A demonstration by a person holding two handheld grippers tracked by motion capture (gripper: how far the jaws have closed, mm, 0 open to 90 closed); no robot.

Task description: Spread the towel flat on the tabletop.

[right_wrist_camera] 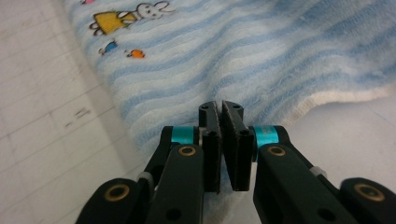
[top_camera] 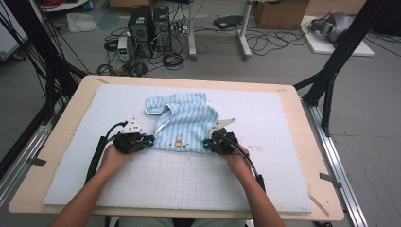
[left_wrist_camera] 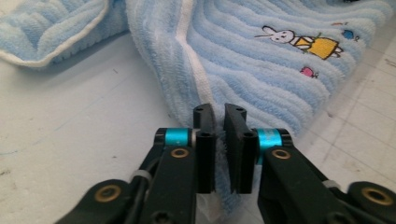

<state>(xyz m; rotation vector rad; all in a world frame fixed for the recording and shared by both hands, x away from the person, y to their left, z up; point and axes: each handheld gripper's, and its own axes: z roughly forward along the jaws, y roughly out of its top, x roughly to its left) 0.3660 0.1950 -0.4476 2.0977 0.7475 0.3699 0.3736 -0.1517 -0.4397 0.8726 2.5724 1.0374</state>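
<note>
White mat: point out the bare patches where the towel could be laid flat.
Bare white mat lies between the towel and the near edge, plus strips left and right of it. Crowded at the towel's near corners, where left gripper and right gripper clamp.

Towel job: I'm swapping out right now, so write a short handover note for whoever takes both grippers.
Left gripper: shut on the towel at its near left corner.
Right gripper: shut on the near right corner.
Towel: blue striped, rabbit picture near the near edge, lying rumpled on the white mat; its far left part is bunched and folded over.
Done: both near corners gripped.
Left: probably lift and spread or fold it; nothing folded neatly yet.
</note>
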